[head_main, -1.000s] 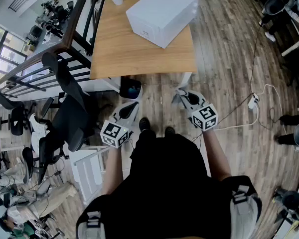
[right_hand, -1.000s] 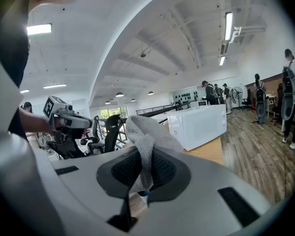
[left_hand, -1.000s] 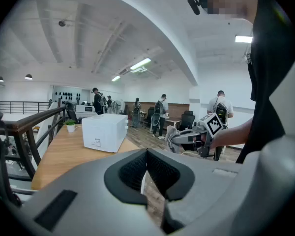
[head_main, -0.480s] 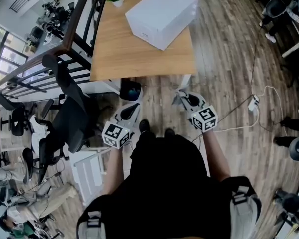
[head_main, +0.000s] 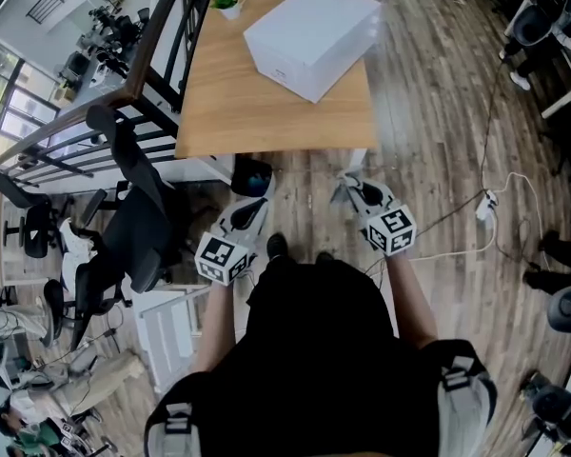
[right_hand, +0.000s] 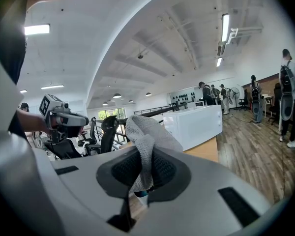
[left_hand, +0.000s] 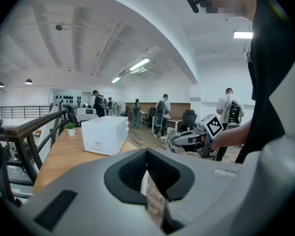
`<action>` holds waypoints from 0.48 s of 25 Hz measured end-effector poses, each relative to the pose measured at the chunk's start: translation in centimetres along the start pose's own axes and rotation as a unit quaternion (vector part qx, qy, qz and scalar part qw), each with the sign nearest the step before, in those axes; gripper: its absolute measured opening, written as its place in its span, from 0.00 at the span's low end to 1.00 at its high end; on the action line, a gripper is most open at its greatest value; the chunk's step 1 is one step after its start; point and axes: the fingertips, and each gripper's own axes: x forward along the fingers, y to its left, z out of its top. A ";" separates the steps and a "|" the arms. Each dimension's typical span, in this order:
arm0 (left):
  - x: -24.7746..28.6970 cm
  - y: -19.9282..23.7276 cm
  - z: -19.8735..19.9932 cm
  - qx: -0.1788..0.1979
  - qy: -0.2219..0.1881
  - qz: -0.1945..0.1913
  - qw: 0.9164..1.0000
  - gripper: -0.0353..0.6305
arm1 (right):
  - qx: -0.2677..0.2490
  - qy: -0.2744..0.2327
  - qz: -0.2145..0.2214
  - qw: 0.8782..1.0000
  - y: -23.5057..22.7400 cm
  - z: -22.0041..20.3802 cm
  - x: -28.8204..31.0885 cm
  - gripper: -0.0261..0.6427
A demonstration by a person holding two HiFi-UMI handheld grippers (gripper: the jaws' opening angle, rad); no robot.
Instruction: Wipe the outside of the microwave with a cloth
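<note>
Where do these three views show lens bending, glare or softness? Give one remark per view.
Head view: the table edges and floorboards bow outward. Left gripper view: black corners ring the image, the left tool looms soft up close. Right gripper view: ceiling strip lights flare white, yet the cloth weave in the right tool reads crisp.

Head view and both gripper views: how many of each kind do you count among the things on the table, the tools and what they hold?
microwave: 1
potted plant: 1
tools: 2, left tool and right tool
cloth: 1, held in the right tool
Total: 5
</note>
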 end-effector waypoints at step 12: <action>-1.2 0.7 -0.8 -0.012 0.000 0.028 1.000 0.06 | 0.001 0.000 0.011 1.000 0.4 -0.3 1.3 0.08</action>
